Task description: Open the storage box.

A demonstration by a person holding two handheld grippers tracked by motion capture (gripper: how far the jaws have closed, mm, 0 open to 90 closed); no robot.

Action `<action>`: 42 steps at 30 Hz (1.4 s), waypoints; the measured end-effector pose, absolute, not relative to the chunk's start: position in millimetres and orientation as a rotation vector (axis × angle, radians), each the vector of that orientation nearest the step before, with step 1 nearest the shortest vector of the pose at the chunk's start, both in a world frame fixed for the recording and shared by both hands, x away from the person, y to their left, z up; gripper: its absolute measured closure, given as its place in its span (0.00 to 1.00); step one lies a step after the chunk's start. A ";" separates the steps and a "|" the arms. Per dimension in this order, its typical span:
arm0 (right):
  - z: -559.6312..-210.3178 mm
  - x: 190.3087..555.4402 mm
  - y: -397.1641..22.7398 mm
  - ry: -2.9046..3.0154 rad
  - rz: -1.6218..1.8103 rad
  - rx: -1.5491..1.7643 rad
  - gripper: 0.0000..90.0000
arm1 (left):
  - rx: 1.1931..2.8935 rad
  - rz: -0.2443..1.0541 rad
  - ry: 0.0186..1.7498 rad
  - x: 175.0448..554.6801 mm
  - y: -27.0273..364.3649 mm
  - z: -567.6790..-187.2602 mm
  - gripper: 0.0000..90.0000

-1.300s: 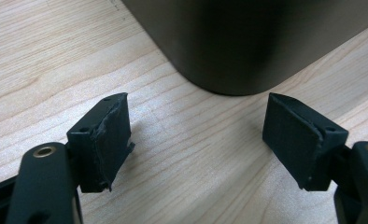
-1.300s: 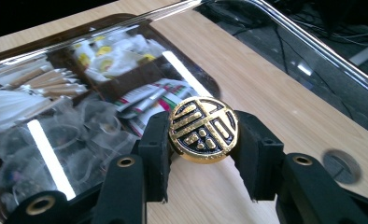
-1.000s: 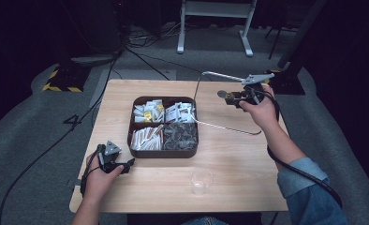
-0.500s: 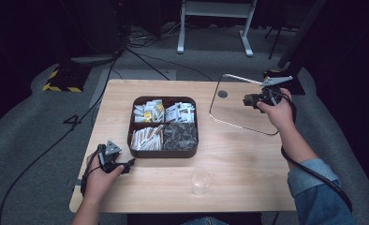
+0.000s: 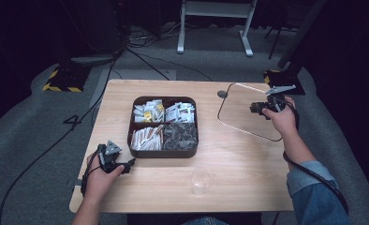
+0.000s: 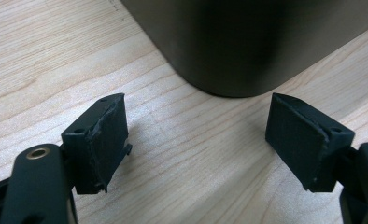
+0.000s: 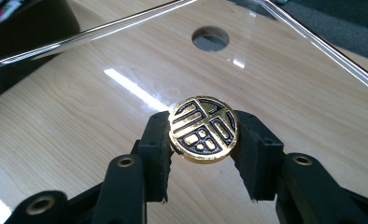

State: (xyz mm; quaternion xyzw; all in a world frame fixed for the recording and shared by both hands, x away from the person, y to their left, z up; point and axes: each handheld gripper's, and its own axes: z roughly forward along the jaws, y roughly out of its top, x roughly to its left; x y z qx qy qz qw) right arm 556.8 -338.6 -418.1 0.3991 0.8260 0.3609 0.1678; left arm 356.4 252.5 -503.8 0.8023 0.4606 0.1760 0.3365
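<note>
Right gripper view: my right gripper (image 7: 203, 140) is clamped on the gold knob (image 7: 203, 135) of the clear lid (image 5: 248, 110), over the bench (image 5: 248, 183) right of the compartment box (image 5: 163, 125). My left gripper (image 6: 196, 144), jaws apart and just opening, holds nothing beside the box's corner.

A pale wooden table (image 5: 248, 183) fills the lower middle of the frame on grey carpet (image 5: 28, 140). Black cables (image 5: 140, 58) trail at upper left. A white stand (image 5: 215, 21) sits top centre; beyond it, darkness.
</note>
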 end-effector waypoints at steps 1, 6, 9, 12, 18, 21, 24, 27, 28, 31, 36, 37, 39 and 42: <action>-420.3 557.2 -340.1 2.349 1.024 1.138 0.65 | 2.090 0.457 1.203 356.4 252.3 -503.9 0.24; -434.4 558.0 -346.1 2.345 1.013 1.171 0.65 | 2.093 0.460 1.199 356.5 252.6 -503.8 0.24; -442.6 557.7 -347.4 2.353 1.012 1.177 0.65 | 2.093 0.459 1.199 356.5 252.5 -503.8 0.24; -450.3 557.3 -348.8 2.357 1.011 1.188 0.65 | 2.093 0.459 1.199 356.5 252.5 -503.8 0.24; -464.8 556.0 -352.9 2.357 1.002 1.217 0.65 | 2.093 0.459 1.199 356.5 252.5 -503.8 0.24; -471.5 555.1 -354.6 2.351 1.011 1.231 0.65 | 2.094 0.461 1.198 356.6 252.6 -503.7 0.24; -477.3 554.6 -355.9 2.348 1.020 1.237 0.65 | 2.089 0.458 1.203 356.5 252.3 -503.9 0.24; -482.2 554.0 -355.5 2.356 0.995 1.231 0.65 | 2.086 0.455 1.208 356.5 251.7 -503.9 0.24; -483.4 553.6 -355.0 2.356 0.993 1.233 0.65 | 2.085 0.456 1.209 356.5 251.6 -503.9 0.24; -486.0 552.8 -355.2 2.352 0.998 1.228 0.65 | 2.089 0.456 1.209 356.6 251.6 -503.7 0.23; -487.4 551.3 -355.7 2.342 1.010 1.229 0.65 | 2.090 0.457 1.208 356.7 251.6 -503.7 0.23; -487.7 551.1 -355.8 2.339 1.013 1.229 0.65 | 2.090 0.457 1.208 356.6 251.6 -503.7 0.23; -489.1 550.8 -357.0 2.332 1.033 1.235 0.64 | 2.090 0.457 1.208 356.6 251.6 -503.7 0.23; -489.5 550.1 -357.5 2.328 1.046 1.248 0.61 | 2.090 0.457 1.208 356.6 251.6 -503.7 0.23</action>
